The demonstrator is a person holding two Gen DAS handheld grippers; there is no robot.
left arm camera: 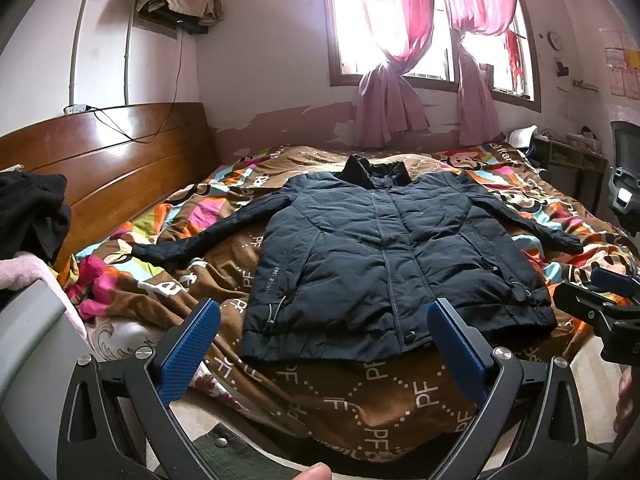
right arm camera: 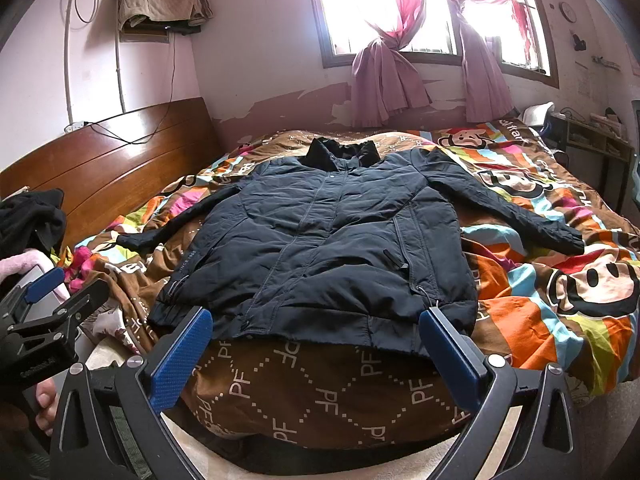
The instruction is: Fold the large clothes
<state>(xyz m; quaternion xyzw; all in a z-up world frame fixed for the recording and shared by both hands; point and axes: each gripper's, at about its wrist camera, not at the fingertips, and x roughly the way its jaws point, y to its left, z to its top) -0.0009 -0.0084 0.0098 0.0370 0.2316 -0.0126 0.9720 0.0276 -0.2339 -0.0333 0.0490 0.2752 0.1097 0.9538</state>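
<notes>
A dark navy padded jacket (left arm camera: 384, 256) (right arm camera: 320, 248) lies flat and front-up on the bed, collar toward the window, both sleeves spread outward. My left gripper (left arm camera: 324, 320) hovers open just before the hem, its blue pads (left arm camera: 192, 356) wide apart with nothing between them. My right gripper (right arm camera: 316, 330) is also open at the hem, its blue pads (right arm camera: 452, 348) clear of the fabric. Each gripper shows at the edge of the other's view: the right gripper (left arm camera: 600, 304), the left gripper (right arm camera: 48, 312).
The bed carries a brown and multicoloured patterned quilt (left arm camera: 360, 392) (right arm camera: 540, 304). A wooden headboard (left arm camera: 112, 168) stands on the left with dark clothes (left arm camera: 32, 212) piled by it. Pink curtains (left arm camera: 384, 92) hang at the window behind; a cluttered desk (left arm camera: 568, 156) is at the far right.
</notes>
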